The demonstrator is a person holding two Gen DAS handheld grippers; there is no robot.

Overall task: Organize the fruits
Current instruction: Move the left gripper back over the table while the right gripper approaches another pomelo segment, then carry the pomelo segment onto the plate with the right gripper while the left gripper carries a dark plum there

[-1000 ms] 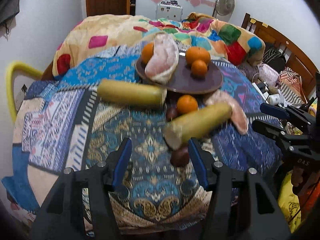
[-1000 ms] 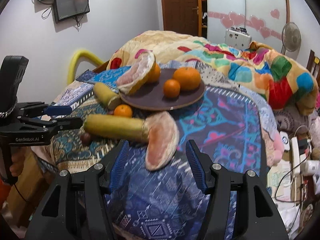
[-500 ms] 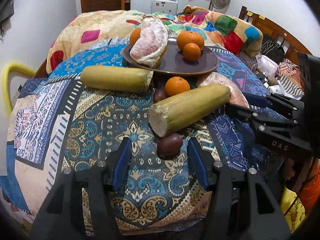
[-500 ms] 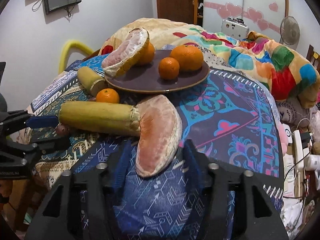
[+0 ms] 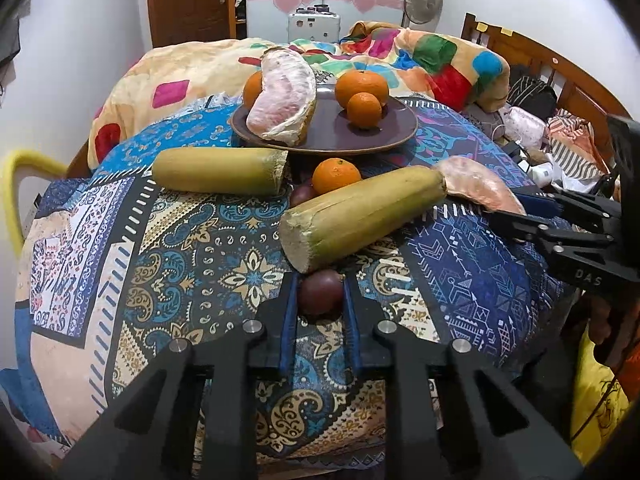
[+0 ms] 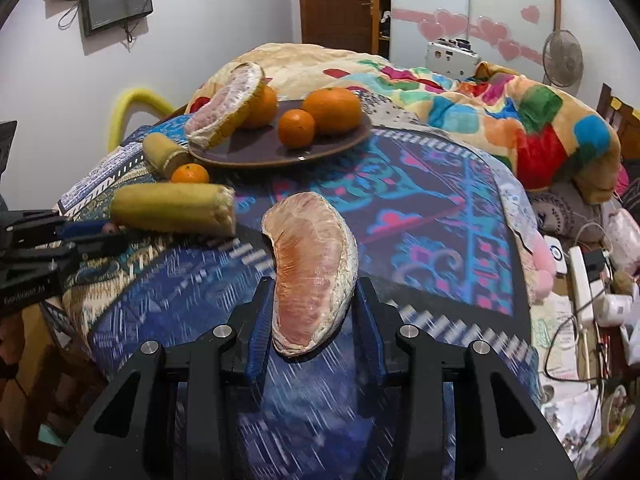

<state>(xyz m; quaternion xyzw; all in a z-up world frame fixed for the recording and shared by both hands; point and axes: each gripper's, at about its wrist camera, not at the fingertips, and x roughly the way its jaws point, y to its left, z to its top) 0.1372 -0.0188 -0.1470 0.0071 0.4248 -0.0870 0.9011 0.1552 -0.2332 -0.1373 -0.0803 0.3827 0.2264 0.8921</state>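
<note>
My left gripper is shut on a dark purple passion fruit on the patterned cloth, just below the cut end of a yellow-green sugarcane piece. My right gripper is shut on a pink pomelo segment and holds it over the cloth. A brown plate behind holds another pomelo segment and three oranges, one being. A loose orange, a second sugarcane piece and another passion fruit lie in front of the plate.
The fruits lie on a patterned blue cloth over a bed. A colourful patchwork blanket is bunched behind the plate. A yellow chair back stands at the left. Cables, a power strip and clutter lie at the right.
Both grippers moved forward and closed. The left one closed on the passion fruit. The right one closed on the pomelo segment, which now sits apart from the sugarcane.
</note>
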